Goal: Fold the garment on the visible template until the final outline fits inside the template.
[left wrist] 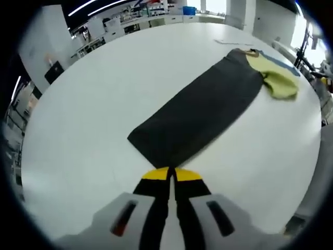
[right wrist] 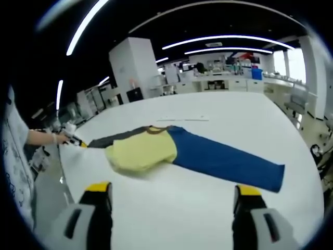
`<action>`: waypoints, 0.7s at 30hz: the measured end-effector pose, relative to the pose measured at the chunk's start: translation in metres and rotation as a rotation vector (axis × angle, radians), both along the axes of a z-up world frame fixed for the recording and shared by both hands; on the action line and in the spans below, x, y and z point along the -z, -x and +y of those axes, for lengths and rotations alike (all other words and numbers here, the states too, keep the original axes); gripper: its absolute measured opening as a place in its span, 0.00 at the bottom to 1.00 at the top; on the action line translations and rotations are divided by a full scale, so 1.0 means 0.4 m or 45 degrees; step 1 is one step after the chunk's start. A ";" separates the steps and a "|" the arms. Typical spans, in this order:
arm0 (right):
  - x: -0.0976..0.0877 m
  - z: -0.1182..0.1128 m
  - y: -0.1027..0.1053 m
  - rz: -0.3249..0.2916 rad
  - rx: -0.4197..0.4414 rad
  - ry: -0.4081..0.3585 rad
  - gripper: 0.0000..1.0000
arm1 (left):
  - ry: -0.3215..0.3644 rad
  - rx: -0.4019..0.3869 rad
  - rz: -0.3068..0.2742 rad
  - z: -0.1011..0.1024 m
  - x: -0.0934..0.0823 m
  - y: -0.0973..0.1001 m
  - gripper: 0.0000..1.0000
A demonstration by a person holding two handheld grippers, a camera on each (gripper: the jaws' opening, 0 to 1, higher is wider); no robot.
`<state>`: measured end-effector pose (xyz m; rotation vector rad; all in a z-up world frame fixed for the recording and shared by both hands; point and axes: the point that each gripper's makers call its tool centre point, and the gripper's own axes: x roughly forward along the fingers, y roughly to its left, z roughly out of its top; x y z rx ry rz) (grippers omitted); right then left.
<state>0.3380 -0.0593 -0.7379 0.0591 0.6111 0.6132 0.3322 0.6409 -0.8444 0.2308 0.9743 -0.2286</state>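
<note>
Dark fabric of the garment (left wrist: 200, 117) ran out ahead of the left gripper (left wrist: 170, 174), whose jaws were pinched shut on its near hem. Spread wide and empty, the right gripper (right wrist: 174, 191) faced the garment's blue leg (right wrist: 229, 162) just ahead. Tugging the hem could drag the whole piece askew.

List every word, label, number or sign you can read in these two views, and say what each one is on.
None can be read. The garment shows plain yellow, blue and dark grey panels with no print. The white table bears no legible marking. Benches and boxes in the background are too small and blurred for any text.
</note>
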 end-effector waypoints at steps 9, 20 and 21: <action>-0.003 -0.005 0.003 -0.006 0.008 -0.009 0.98 | 0.002 0.007 -0.055 -0.012 -0.016 0.007 0.22; -0.003 0.002 -0.002 -0.011 -0.023 -0.022 0.98 | 0.135 0.112 -0.243 -0.105 -0.102 -0.004 0.52; -0.004 0.003 -0.002 -0.013 -0.028 -0.021 0.99 | 0.148 0.116 -0.252 -0.114 -0.113 -0.004 0.55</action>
